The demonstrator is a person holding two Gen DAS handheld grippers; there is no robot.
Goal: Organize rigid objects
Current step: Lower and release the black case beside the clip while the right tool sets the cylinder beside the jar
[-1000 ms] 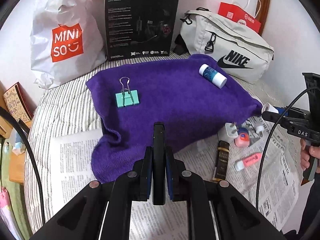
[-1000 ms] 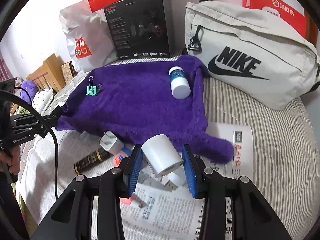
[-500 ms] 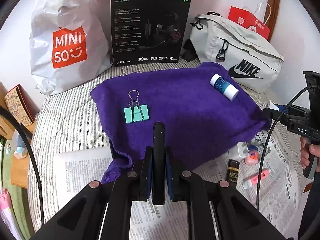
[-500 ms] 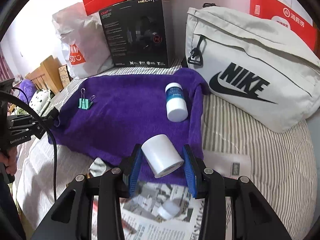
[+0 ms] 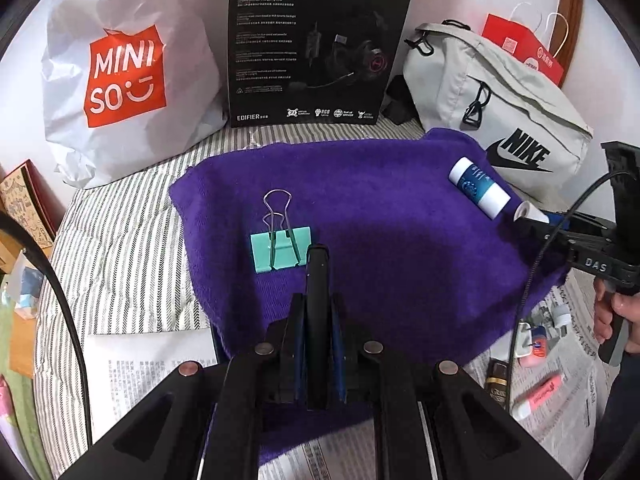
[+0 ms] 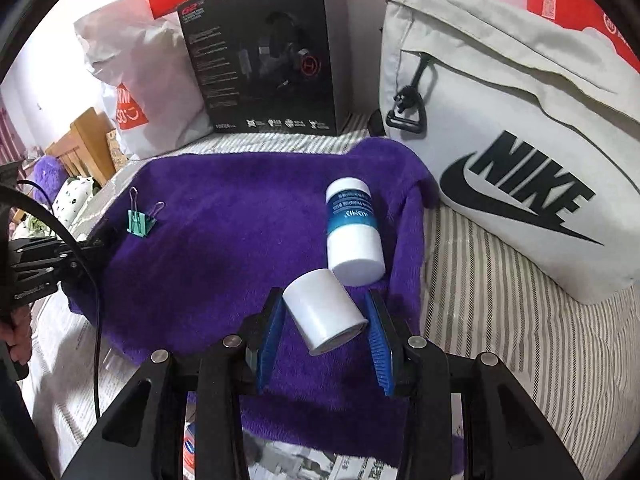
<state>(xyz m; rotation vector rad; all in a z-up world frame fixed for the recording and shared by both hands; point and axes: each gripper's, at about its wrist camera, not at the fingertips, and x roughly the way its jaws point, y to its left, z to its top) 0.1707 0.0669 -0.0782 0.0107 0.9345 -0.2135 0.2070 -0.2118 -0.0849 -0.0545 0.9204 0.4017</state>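
Observation:
A purple cloth (image 5: 380, 216) lies on the striped bed. On it lie a teal binder clip (image 5: 280, 248) and a blue-and-white bottle (image 5: 478, 188). My left gripper (image 5: 317, 320) is shut on a flat black bar (image 5: 317, 280) whose tip is beside the clip. My right gripper (image 6: 324, 332) is shut on a white cylinder (image 6: 324, 316), held over the cloth (image 6: 224, 240) just in front of the bottle (image 6: 352, 228). The clip (image 6: 138, 222) lies at the cloth's left.
A Miniso bag (image 5: 120, 80), a black headset box (image 5: 316, 44) and a grey Nike bag (image 5: 500, 120) stand behind the cloth. Newspaper at the right holds a pink marker (image 5: 538, 396), a dark tube (image 5: 498, 380) and small items.
Both grippers have moved forward over the purple cloth. The black bar now reaches the clip, and the white cylinder is now close to the bottle.

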